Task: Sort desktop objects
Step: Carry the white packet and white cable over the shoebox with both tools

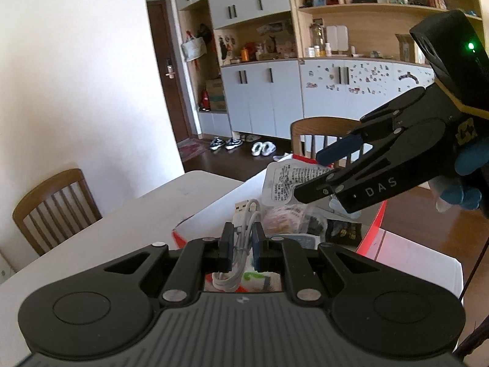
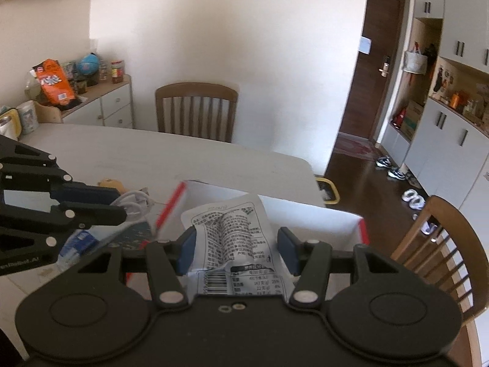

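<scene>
White tabletop [image 2: 183, 159] is filling the foreground of a dining room w/ wooden slat-back chairs [image 2: 197, 110] round it, a dark brown door [image 2: 374, 61] and white cabinets behind.

Left black two-finger gripper [image 1: 242, 246] is sitting w/ its jaws nearly shut, blue pads pinching a coiled white USB cable [image 1: 241, 238]; the cable's loops are hanging below the pads and its plugs are sticking up just beyond the fingertips. In the right wrist view the same gripper [image 2: 120, 205] is coming in from the left edge w/ the white coil [image 2: 134, 203] bunched at its tips, over the table just left of the box's red edge.

Right black two-finger gripper [image 2: 237, 244] is standing partly open, pads pressing both sides of a white crinkled snack packet w/ black print and a barcode [image 2: 232, 238]; packet is running from the gripper body out past the fingertips. From the left wrist view that gripper [image 1: 318, 172] is reaching in from the right, held by a blue-gloved hand [image 1: 467, 168], packet [image 1: 284, 183] at its tips.

Both grippers are hovering at a white cardboard box w/ red trim [image 2: 336, 223] on the table. Inside it, per left view, assorted small packets [image 1: 308, 223] are lying directly beyond the cable. A yellowish soft item [image 2: 110, 183] and a blue-white pack [image 2: 81, 241] are lying on the table near the left gripper.
</scene>
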A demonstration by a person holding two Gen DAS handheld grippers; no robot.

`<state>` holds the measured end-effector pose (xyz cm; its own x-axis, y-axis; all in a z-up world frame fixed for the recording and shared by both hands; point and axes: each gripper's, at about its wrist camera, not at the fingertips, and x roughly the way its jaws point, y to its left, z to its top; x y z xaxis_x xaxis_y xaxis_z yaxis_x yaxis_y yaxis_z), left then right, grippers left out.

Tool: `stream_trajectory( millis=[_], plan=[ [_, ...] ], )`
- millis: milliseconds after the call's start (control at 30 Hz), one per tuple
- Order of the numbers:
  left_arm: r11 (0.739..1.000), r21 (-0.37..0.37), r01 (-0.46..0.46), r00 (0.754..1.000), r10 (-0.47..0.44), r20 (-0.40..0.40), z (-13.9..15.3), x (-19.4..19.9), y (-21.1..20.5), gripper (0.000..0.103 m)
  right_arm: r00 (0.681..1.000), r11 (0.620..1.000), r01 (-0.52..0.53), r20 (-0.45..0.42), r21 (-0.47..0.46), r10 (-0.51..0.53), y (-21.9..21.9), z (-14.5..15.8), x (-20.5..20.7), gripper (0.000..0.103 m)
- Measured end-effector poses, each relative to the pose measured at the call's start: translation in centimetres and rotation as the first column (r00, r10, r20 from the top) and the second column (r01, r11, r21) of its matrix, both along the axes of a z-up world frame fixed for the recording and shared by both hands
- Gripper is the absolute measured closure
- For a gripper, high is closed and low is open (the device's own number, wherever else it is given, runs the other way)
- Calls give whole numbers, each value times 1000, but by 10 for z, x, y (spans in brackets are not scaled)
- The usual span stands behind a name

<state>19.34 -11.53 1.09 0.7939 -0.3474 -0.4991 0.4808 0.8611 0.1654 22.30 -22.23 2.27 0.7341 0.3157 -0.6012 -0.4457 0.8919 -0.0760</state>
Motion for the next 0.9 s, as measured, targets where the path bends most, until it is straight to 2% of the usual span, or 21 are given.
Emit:
stream_trajectory(
  millis=[233,500,700,900],
  plan=[
    [999,24,37,998,-36,-52,-13,18,-23,92,999,999,46,-10,-11,-46,-28,-9,11,47],
    [997,36,62,987,-56,-148,-30,40,-43,92,995,997,72,-72,-18,-73,-44,-26,24,47],
    [998,41,54,972,-43,-230,-40,58,-51,92,985,997,75,-153,-24,-77,-48,-41,34,47],
    [998,52,26,958,-10,-286,-49,77,-55,92,981,997,67,-182,-31,-71,-51,-49,35,47]
  ],
)
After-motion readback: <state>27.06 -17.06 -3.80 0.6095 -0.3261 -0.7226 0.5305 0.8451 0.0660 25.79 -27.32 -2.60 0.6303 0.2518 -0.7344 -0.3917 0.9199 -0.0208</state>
